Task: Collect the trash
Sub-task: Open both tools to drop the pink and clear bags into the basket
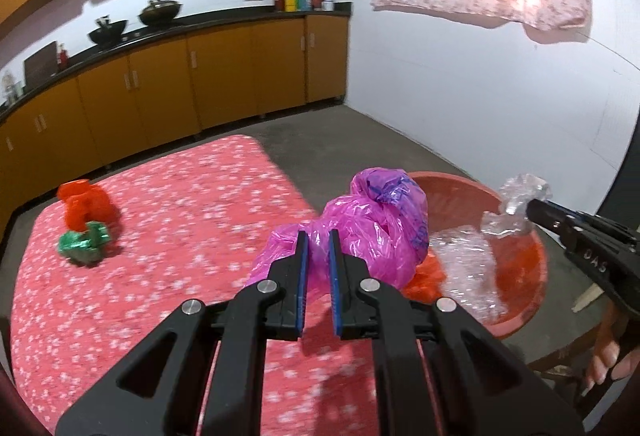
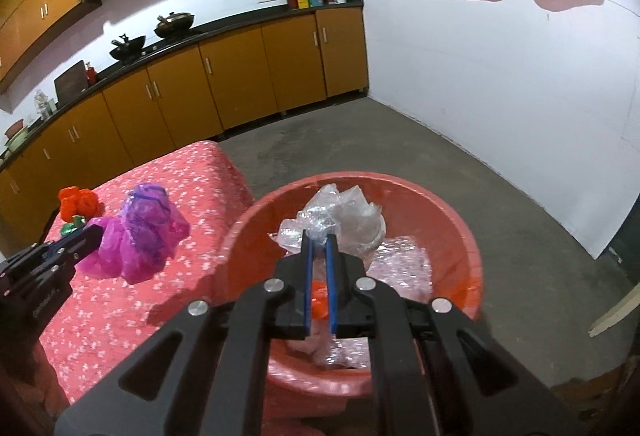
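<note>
Left gripper point(image 1: 318, 240) pinches the pink bag point(image 1: 360, 224), lifted over the table point(image 1: 160, 196); red basin point(image 1: 460, 192) just right. Seen from the right wrist, right gripper point(image 2: 319, 238) clamps clear plastic point(image 2: 340, 212) above that basin point(image 2: 460, 232), pink bag point(image 2: 140, 236) far left.

Pink-clothed table point(image 1: 160, 204), orange bag point(image 1: 86, 204), green wrapper point(image 1: 84, 246)

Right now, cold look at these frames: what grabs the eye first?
The bright magenta plastic bag, pinched in the left hand-held gripper over the pink flowered tablecloth. Next, the red basin beside the table, where the right hand-held gripper holds crumpled clear plastic above it.
</note>
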Motion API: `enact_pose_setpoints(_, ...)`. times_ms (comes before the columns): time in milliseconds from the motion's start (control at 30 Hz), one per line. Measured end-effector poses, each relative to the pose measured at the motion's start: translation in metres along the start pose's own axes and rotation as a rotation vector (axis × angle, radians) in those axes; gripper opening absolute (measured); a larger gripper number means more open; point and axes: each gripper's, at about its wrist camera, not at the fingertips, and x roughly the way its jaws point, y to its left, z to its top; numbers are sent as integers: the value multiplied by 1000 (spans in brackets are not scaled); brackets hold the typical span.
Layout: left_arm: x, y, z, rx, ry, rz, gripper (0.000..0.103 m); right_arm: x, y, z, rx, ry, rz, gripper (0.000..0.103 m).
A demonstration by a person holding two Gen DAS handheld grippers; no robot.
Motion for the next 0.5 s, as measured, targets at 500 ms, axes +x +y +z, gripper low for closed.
enact_pose_setpoints(500,37,-53,8,57,33,-85,10,15,-47,4,74,-9,-37,8)
